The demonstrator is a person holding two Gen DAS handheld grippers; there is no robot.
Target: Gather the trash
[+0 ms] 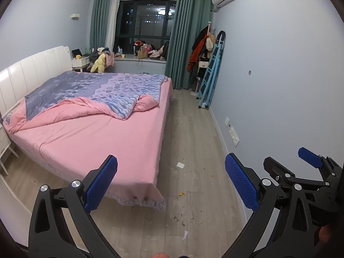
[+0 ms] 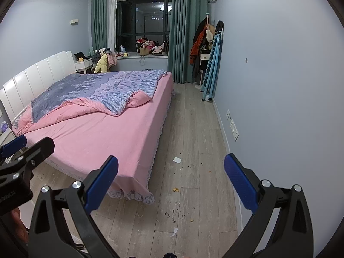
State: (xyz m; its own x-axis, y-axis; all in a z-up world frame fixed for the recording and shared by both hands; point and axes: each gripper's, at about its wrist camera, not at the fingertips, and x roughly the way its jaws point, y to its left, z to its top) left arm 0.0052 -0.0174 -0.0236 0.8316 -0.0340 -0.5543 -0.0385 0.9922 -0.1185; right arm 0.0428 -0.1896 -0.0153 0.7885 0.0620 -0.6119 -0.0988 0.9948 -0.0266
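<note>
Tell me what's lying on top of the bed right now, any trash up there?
On the bed only a rumpled floral quilt shows, folded back over the pink sheet; no trash visible. Anything under the quilt is hidden. The litter, like the white paper scrap, is on the floor beside it.

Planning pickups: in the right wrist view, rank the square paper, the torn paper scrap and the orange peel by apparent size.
1. Square paper
2. Torn paper scrap, similar in size; it lies nearer the camera, so this order is unsure
3. Orange peel, clearly smallest

Bed [image 1: 90, 133] as landmark: quilt [image 1: 96, 90] on it, headboard [image 1: 32, 71] at its left, paper scrap [image 1: 180, 165] on floor [image 1: 193, 129] to its right, ladder [image 1: 211, 73] beyond, window [image 1: 146, 21] behind.
</note>
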